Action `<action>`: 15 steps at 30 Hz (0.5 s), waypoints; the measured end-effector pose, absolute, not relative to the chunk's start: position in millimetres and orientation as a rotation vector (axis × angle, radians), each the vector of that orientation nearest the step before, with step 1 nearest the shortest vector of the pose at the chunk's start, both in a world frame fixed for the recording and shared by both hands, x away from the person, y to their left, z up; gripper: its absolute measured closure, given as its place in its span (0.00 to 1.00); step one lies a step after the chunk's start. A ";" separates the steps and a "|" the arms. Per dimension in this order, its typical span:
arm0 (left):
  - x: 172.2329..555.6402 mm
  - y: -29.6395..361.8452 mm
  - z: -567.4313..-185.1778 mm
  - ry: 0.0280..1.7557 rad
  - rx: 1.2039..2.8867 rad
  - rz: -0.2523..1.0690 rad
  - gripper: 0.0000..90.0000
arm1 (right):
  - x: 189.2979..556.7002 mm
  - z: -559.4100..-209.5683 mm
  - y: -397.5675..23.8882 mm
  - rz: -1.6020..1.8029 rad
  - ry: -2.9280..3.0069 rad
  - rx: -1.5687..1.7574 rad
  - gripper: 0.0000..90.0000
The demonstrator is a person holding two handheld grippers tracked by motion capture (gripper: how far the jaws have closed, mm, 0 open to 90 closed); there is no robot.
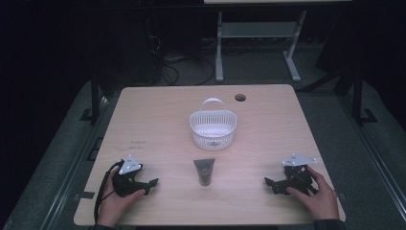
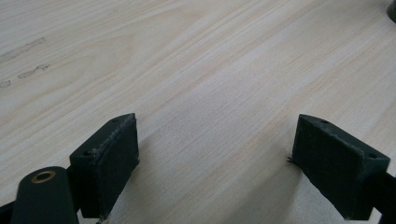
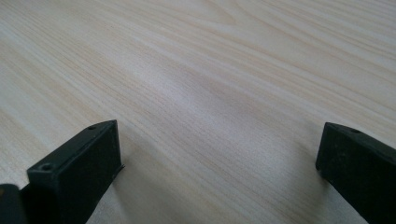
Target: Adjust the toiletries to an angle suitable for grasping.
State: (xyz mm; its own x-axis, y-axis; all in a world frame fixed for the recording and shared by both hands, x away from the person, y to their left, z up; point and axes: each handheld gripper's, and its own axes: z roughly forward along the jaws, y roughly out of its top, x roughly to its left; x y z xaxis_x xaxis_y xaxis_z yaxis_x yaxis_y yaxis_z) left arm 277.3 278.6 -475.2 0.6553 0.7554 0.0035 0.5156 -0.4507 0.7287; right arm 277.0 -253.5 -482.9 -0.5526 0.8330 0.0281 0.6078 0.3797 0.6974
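Both hand-held tools rest at the near edge of the wooden table (image 1: 143, 120), seemingly parked before any reach. Left gripper (image 1: 152, 182) and right gripper (image 1: 268, 182) gape wide, holding nothing. White basket (image 1: 212, 128) stands mid-table; dark tube (image 1: 204, 171) lies between the grippers, apart from both.

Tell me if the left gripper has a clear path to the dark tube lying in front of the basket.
Probably yes: the left gripper is open, with bare table between it and the dark tube.
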 end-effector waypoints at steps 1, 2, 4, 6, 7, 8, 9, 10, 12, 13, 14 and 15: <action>277.3 278.6 -475.2 0.980 2.153 0.429 0.15 | 277.0 -482.9 -253.5 0.962 2.316 1.260 0.00; 277.3 278.6 -475.2 0.981 2.152 0.429 0.15 | 277.1 -483.0 -253.6 0.962 2.316 1.260 0.00; 277.3 278.8 -475.2 0.982 2.151 0.430 0.16 | 277.1 -483.0 -253.6 0.962 2.316 1.260 0.00; 277.2 278.7 -475.1 0.983 2.150 0.432 0.17 | 277.1 -482.9 -253.5 0.962 2.316 1.260 0.00; 276.8 279.1 -474.9 0.987 2.146 0.435 0.17 | 277.1 -482.9 -253.5 0.962 2.316 1.260 0.00; 276.1 280.0 -474.5 0.984 2.139 0.439 0.20 | 277.1 -482.9 -253.6 0.962 2.316 1.260 0.00; 275.4 281.0 -474.0 0.985 2.135 0.439 0.26 | 277.1 -482.9 -253.5 0.962 2.316 1.260 0.00; 275.5 281.4 -473.7 0.990 2.131 0.440 0.31 | 277.1 -482.9 -253.5 0.963 2.316 1.260 0.00; 275.3 282.5 -472.2 0.992 2.133 0.436 0.33 | 277.1 -482.9 -253.6 0.962 2.316 1.260 0.00; 275.0 282.5 -472.0 0.992 2.122 0.428 0.35 | 277.1 -483.0 -253.6 0.962 2.316 1.260 0.00; 274.9 282.8 -471.5 0.986 2.124 0.423 0.37 | 277.1 -482.9 -253.5 0.962 2.316 1.260 0.00; 274.4 282.6 -470.6 0.979 2.124 0.415 0.37 | 277.1 -482.9 -253.5 0.962 2.316 1.260 0.00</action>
State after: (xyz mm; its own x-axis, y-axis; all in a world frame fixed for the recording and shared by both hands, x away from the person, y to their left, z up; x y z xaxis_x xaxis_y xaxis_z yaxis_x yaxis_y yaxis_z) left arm 274.4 282.6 -470.6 0.6552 0.7553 -0.0174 0.5130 -0.4278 0.7442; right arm 277.1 -253.5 -482.9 -0.5527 0.8329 0.0280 0.6075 0.3797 0.6977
